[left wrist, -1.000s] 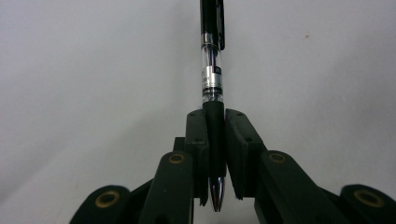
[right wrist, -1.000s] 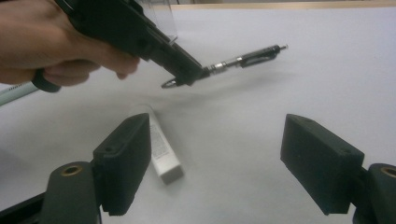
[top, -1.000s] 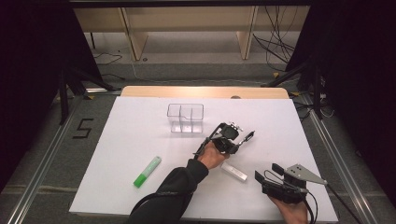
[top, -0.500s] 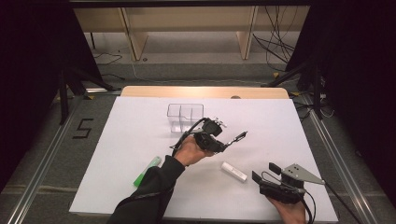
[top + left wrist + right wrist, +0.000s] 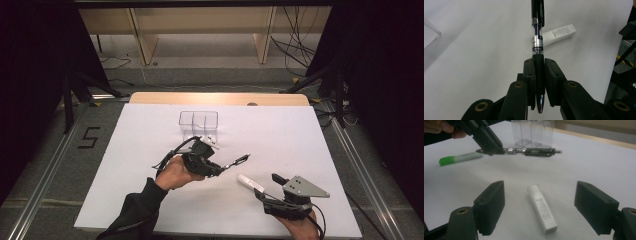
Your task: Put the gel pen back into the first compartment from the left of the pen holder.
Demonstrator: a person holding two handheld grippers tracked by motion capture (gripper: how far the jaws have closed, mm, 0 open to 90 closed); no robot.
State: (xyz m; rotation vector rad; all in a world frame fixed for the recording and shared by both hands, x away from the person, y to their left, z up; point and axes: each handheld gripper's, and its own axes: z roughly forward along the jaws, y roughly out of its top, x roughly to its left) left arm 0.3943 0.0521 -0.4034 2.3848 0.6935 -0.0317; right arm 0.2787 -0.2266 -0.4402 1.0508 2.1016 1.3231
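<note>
Clamping a black pen, the left tool hangs above the desk, just in front of the clear organiser. Left gripper view: jaws pinch the pen's grip. Right gripper view: right tool wide open, straddling a white tube without contact.

Glossy black plastic pen with clear barrel part and shiny metal rings; matt rubber-like grip. Smooth white plastic tube, printed. Transparent, glossy plastic box. Matt white, paper-like sheet over pale wood table. Matt black plastic fingers.
</note>
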